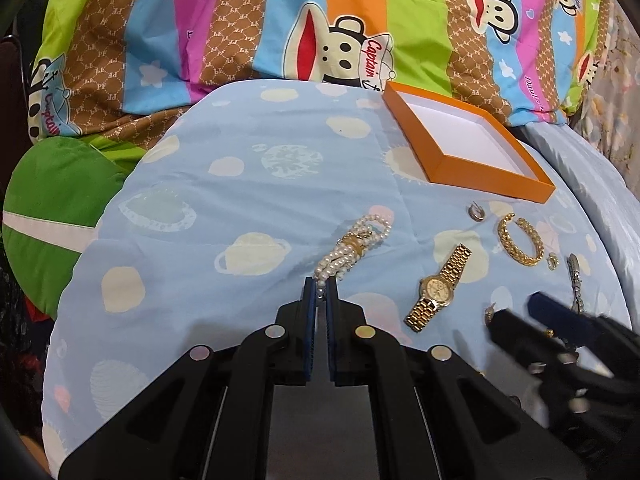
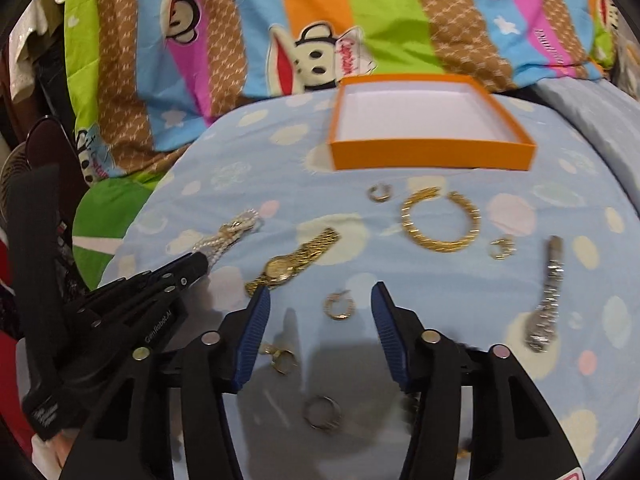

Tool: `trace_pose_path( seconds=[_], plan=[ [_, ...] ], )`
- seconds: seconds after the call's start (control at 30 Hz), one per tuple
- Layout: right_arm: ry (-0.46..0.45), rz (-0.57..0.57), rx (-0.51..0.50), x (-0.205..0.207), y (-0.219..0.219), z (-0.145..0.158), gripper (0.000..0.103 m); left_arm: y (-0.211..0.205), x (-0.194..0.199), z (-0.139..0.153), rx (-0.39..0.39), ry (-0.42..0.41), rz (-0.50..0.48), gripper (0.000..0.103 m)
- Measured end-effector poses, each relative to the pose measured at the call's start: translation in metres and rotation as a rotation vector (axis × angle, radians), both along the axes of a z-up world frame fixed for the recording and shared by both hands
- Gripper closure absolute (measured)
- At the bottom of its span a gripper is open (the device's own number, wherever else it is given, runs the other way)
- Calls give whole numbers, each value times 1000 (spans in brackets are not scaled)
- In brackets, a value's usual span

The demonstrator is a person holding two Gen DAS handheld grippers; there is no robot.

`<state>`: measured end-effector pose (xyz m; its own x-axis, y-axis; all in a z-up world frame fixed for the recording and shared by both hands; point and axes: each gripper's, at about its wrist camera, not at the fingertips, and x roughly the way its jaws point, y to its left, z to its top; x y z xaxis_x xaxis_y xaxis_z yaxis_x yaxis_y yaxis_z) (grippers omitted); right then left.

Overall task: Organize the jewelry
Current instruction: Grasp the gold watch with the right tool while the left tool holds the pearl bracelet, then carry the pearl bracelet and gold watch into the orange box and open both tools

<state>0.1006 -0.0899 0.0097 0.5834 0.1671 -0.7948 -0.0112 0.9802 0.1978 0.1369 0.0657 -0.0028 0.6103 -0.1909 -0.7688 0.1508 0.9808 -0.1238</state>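
My left gripper [image 1: 320, 292] is shut on the near end of a pearl bracelet [image 1: 356, 244], which lies on the blue cloth; it also shows in the right wrist view [image 2: 230, 234]. My right gripper [image 2: 320, 300] is open, its fingers either side of a small gold hoop earring [image 2: 339, 306]. A gold watch [image 1: 438, 288] [image 2: 292, 262], a gold chain bangle [image 1: 518, 240] [image 2: 440, 220] and a silver watch [image 2: 548, 292] lie nearby. An empty orange box [image 1: 496, 184] [image 2: 432, 154] sits beyond them.
Small rings and earrings [image 2: 322, 412] [image 2: 280, 358] [image 2: 502, 248] [image 2: 379, 193] lie scattered on the blue planet-print cloth [image 1: 224, 208]. A bright monkey-print quilt [image 1: 280, 20] rises behind, with a green cushion [image 1: 56, 208] at the left.
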Motion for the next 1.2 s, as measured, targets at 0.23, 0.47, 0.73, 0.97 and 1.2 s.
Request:
trace_pose_path(
  seconds=[0.23, 0.47, 0.73, 0.97, 1.2],
  plan=[
    [24, -31, -9, 15, 18, -11, 61, 15, 4, -1, -18, 4, 19, 99],
    [25, -65, -41, 36, 28, -13, 60, 25, 9, -3, -77, 27, 39, 99],
    [-6, -10, -222, 27, 30, -16, 83, 23, 9, -3, -72, 27, 28, 99],
    [-8, 13, -43, 11, -11, -5, 83, 17, 7, -2, -57, 26, 4, 99],
    [-62, -7, -58, 4, -40, 23, 83, 1, 1, 16, -56, 7, -42, 99]
  ],
)
